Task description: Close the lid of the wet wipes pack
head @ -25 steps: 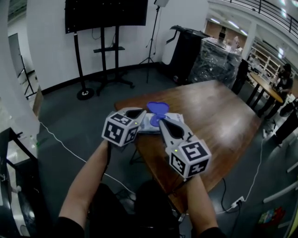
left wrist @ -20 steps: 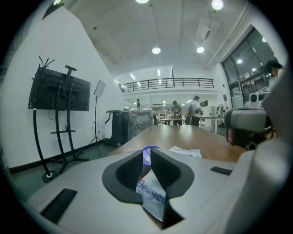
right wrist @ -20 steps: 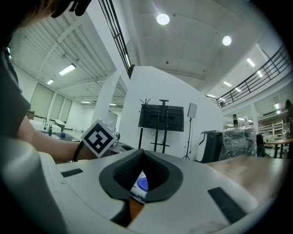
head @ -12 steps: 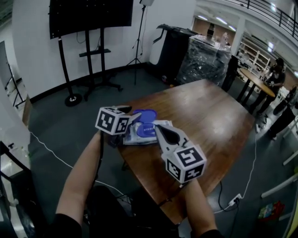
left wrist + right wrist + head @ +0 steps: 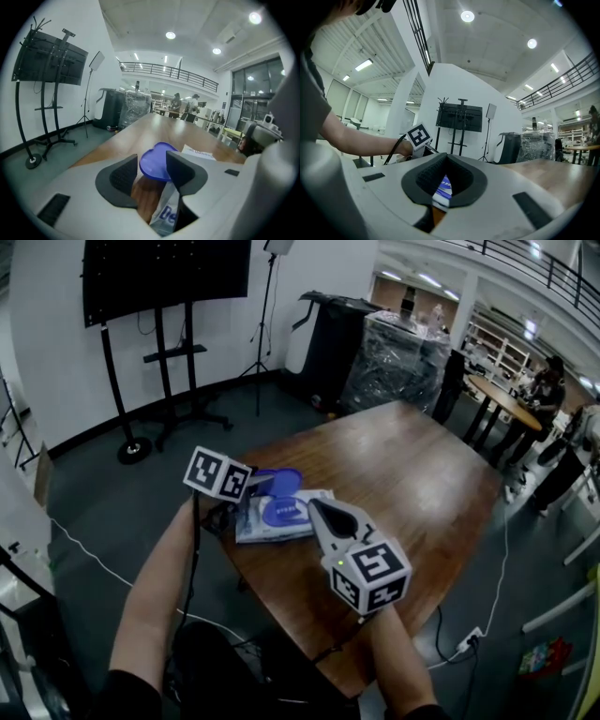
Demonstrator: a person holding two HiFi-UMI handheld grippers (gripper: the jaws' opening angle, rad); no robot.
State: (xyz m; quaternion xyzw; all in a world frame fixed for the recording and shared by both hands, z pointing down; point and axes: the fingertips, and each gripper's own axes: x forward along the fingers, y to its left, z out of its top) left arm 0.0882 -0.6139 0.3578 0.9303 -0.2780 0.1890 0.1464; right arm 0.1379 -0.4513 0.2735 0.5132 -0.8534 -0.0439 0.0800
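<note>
The wet wipes pack lies flat near the wooden table's left corner. Its blue lid is flipped open at the far end. My left gripper sits at the pack's left far corner, and its jaws have just been opening. In the left gripper view they stand open; the lid rises just beyond the gap and the pack's edge lies under the right pad. My right gripper is shut at the pack's near right edge. Through its pads a strip of the pack shows.
A screen on a stand and a wrapped pallet stand beyond the table. People are at a far table on the right. A cable and power strip lie on the floor by the table's near right side.
My left gripper has slid leftward off the top of the pack to its left far corner beside the lid. The right gripper has kept its place at the pack's near right edge.
</note>
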